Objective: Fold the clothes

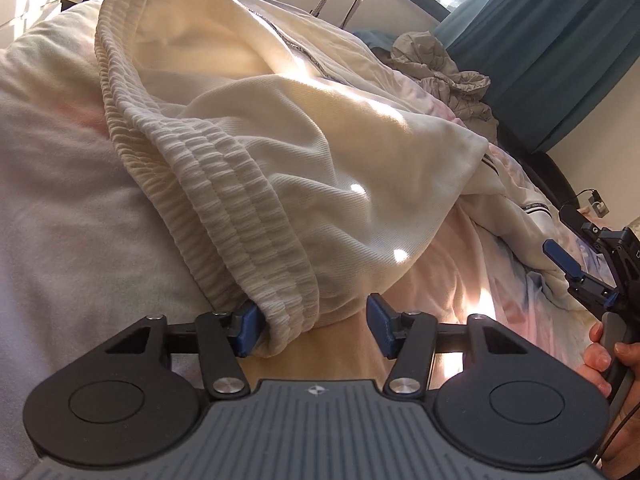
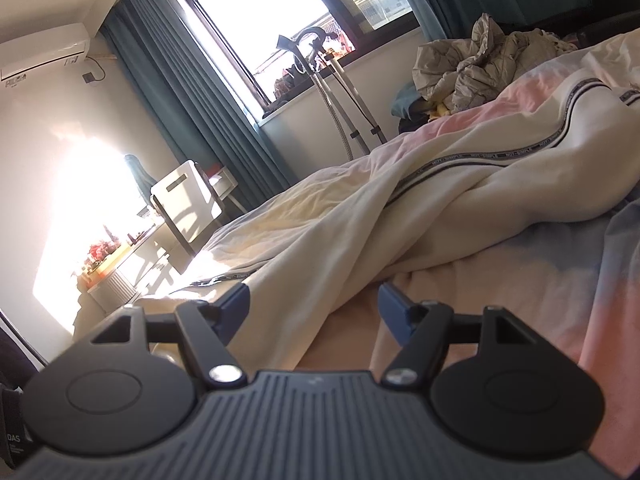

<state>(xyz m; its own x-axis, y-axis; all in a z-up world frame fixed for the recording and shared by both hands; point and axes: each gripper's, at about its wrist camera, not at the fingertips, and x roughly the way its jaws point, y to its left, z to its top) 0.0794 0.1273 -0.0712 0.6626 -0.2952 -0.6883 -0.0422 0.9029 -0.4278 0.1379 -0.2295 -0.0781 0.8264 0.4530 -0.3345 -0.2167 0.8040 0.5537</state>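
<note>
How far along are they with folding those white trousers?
Barely started. Nothing looks folded: the cream trousers lie rumpled on the bed. In hand: the left gripper straddles the waistband, fingers open; the right gripper is open at a leg. All folds remain.

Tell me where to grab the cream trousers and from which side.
Grip the ribbed waistband at its near corner, coming from the near end where the left gripper is. The band is thick and gathered, and that corner lies between its open jaws.
</note>
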